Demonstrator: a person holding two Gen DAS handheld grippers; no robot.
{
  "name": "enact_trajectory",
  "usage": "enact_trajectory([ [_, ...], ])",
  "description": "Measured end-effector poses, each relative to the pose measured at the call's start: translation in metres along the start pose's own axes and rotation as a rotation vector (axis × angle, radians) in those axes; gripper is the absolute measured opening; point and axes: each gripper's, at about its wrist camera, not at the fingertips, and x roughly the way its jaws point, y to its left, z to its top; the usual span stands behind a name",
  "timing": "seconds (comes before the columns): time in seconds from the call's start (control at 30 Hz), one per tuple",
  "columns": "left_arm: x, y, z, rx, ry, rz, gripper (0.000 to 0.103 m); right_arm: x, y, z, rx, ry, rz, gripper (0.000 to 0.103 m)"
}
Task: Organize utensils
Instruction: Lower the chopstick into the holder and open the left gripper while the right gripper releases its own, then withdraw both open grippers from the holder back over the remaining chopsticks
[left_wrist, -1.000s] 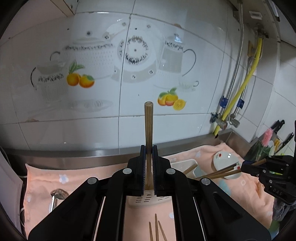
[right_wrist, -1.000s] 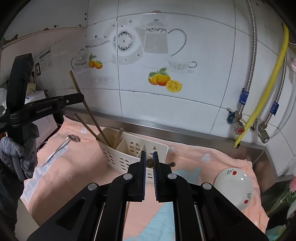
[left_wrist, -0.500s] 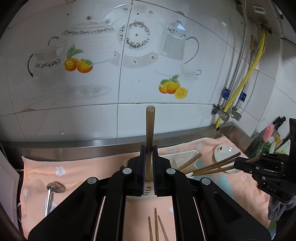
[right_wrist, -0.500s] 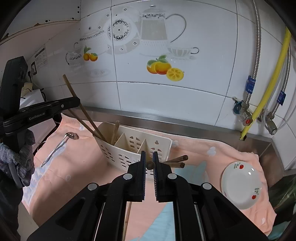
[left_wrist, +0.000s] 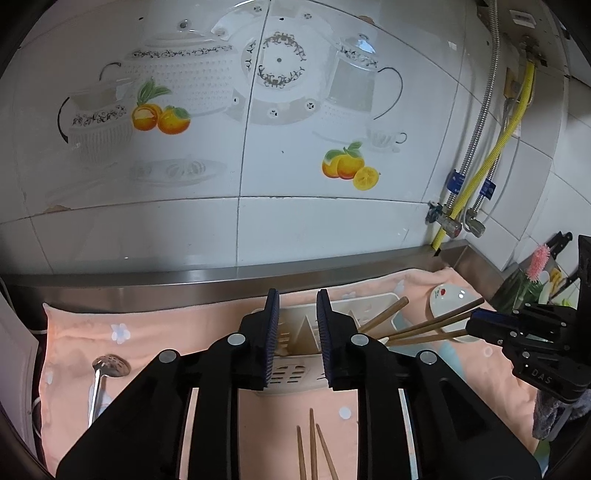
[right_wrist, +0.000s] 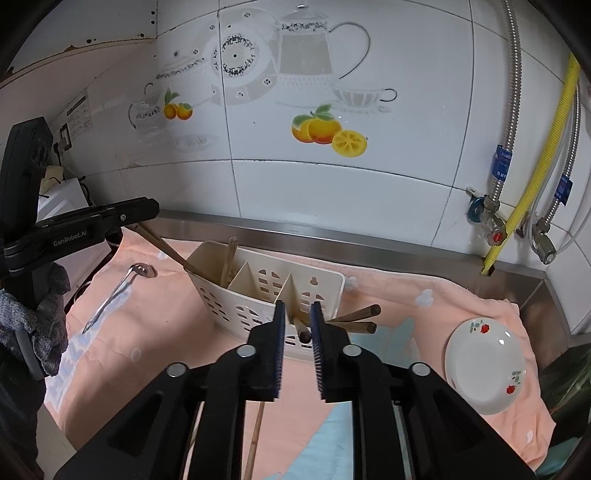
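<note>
A cream slotted utensil caddy (right_wrist: 255, 295) lies tilted on the peach cloth (right_wrist: 166, 332). My left gripper (left_wrist: 297, 295) hovers just above the caddy (left_wrist: 291, 373); its jaws are opening with nothing between them. A long wooden handle (right_wrist: 166, 247) leans out of the caddy's left compartment toward the left gripper (right_wrist: 144, 208). My right gripper (right_wrist: 297, 306) is at the caddy's right compartment, jaws opening. Brown chopsticks (right_wrist: 354, 314) stick out of that compartment. One chopstick end (right_wrist: 302, 330) lies loose between the pads, untouched. From the left wrist, the chopsticks (left_wrist: 424, 326) point at the right gripper (left_wrist: 480, 321).
A metal slotted spoon (left_wrist: 109, 367) lies on the cloth at the left. A small white flowered plate (right_wrist: 484, 358) sits at the right. Three loose chopsticks (left_wrist: 312, 443) lie in front of the caddy. A steel ledge, tiled wall and yellow hose (right_wrist: 532, 177) bound the back.
The left jaws have parted and the wooden handle they held upright is gone from between them. The right jaws have parted around the chopstick end. Both grippers have drawn nearer the caddy.
</note>
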Motion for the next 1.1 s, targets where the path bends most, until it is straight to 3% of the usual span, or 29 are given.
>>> enact_trajectory([
  [0.3, -0.007, 0.002, -0.002, -0.003, -0.011, 0.022, 0.053, -0.008, 0.003, 0.0, -0.003, -0.018, -0.009, 0.036],
  [0.63, -0.023, 0.004, -0.005, -0.015, -0.041, 0.05, 0.077, -0.024, 0.004, -0.001, 0.001, -0.049, -0.027, 0.055],
  [1.1, -0.057, -0.004, -0.028, 0.006, -0.062, 0.07, 0.094, -0.05, 0.005, -0.021, 0.02, -0.073, -0.03, 0.072],
])
